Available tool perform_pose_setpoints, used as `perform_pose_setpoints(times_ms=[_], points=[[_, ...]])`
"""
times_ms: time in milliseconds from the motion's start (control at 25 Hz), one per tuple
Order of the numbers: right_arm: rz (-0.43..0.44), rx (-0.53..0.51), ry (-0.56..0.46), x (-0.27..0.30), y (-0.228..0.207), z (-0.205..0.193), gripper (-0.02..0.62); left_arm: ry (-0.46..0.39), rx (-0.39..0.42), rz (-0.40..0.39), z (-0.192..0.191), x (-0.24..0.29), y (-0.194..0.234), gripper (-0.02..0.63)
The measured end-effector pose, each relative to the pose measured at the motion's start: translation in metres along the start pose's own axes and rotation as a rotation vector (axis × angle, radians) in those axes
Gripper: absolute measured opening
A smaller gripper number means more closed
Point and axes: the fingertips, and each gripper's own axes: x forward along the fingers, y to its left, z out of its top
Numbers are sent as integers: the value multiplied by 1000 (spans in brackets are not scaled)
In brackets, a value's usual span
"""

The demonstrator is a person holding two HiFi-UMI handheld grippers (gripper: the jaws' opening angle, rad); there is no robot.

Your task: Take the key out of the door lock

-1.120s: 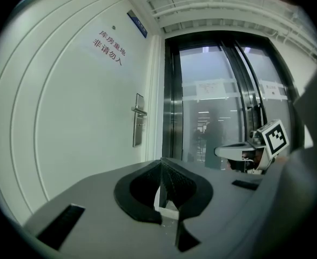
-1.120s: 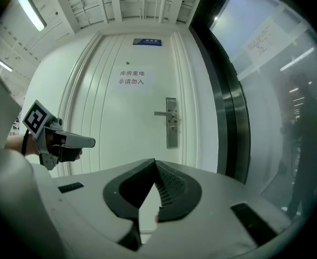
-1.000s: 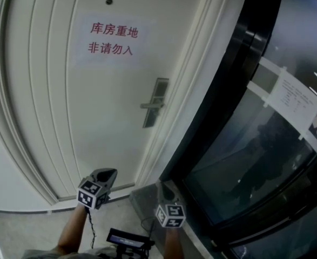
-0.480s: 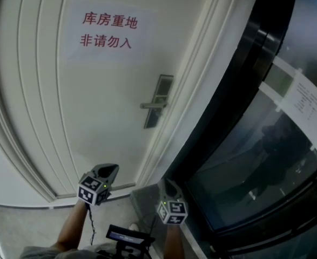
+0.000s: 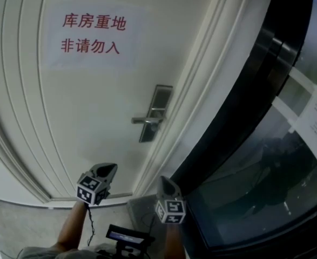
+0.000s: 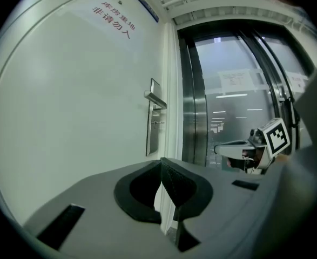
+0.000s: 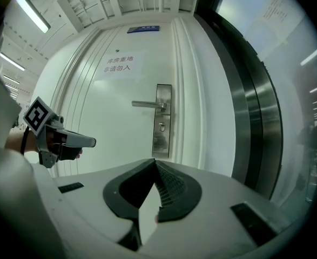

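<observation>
- The black device with a lit screen sits lowest in the head view, between the person's forearms.
- The left gripper, grey with a square-marker cube, is held low in front of the door. Its dark jaws meet at the tips with nothing between them.
- The right gripper, of the same grey build, is just beside it to the right. Its jaws are also closed together and empty.
- The white panelled door stands well apart from both grippers.
- The tall silver lock plate carries a horizontal metal lever handle.
- The small key sits in the plate just below the lever.
- The white paper sign with red characters is stuck higher on the door.
- The dark-framed glass wall runs to the right.
</observation>
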Motion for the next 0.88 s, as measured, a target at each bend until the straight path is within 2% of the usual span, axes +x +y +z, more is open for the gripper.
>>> perform_pose_setpoints(times_ms=[320, 520, 880], points=[[66, -17, 2, 49, -27, 17, 12, 1, -21, 84, 6, 34, 24, 8], [109, -69, -5, 74, -30, 25, 12, 1, -32, 134, 6, 41, 38, 8], [128, -307, -50, 110, -30, 62, 12, -8, -40, 214, 8, 36, 59, 8]])
